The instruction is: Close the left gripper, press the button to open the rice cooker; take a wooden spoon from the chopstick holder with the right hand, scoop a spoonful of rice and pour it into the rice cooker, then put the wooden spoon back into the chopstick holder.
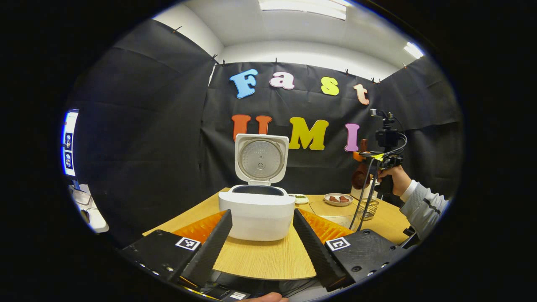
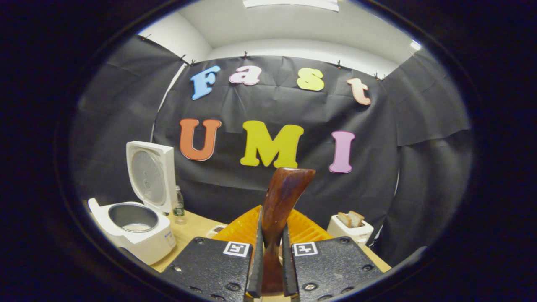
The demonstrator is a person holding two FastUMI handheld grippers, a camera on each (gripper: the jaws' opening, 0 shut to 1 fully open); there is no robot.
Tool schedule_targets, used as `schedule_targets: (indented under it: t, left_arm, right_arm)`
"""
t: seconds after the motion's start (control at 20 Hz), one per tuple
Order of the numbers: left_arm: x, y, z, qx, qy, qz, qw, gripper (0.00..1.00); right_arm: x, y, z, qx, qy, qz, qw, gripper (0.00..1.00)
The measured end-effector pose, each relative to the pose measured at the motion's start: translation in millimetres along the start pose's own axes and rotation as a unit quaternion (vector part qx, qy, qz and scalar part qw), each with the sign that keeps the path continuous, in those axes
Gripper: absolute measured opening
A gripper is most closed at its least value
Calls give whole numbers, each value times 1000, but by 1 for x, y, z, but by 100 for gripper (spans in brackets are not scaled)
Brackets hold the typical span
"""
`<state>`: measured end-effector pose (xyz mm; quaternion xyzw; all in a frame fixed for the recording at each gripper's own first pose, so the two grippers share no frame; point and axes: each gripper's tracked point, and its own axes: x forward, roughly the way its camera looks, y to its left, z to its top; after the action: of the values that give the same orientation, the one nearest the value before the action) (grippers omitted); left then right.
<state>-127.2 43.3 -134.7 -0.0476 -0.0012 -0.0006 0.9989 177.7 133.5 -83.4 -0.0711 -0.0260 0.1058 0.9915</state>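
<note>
At the lower centre of the right gripper view, the right gripper is clamped on the dark brown wooden spoon, probably light, stiff and glossy-slick, best pinched at its handle, while the left gripper stands apart before the open white rice cooker.

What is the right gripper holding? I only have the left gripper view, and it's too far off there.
Observer: In the right gripper view, the right gripper is shut on the wooden spoon, clamping its narrow part from both sides.
Operator: Anything in the pot?
Observer: The rice cooker has a pale layer at the bottom of its inner pot; I can't tell if it's rice.
Operator: Anything behind the cooker?
Observer: A small bottle stands on the table beside the raised lid.
</note>
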Motion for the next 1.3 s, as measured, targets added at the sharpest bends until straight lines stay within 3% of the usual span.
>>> schedule_targets:
  t: [0.4,0.85,1.0,1.1,1.25,1.3]
  left_arm:
    - [43,-13,-3,5,8,-5,1000,94]
    - [70,-26,-21,25,32,-13,999,94]
    - [80,-27,-21,24,36,-11,999,94]
    - [89,-26,-18,22,35,-10,999,94]
    - [104,-24,-12,23,29,-7,999,94]
    - [108,-24,-11,23,25,-6,999,94]
  right_arm:
    - [-14,-74,-24,28,-25,-56,998,25]
    - [30,-101,-92,51,21,-73,996,27]
    - [34,-100,-107,80,32,-57,995,29]
    - [37,-110,-108,91,29,-58,994,38]
    - [29,-136,-94,57,11,-96,994,77]
    - [26,-140,-87,42,3,-108,993,83]
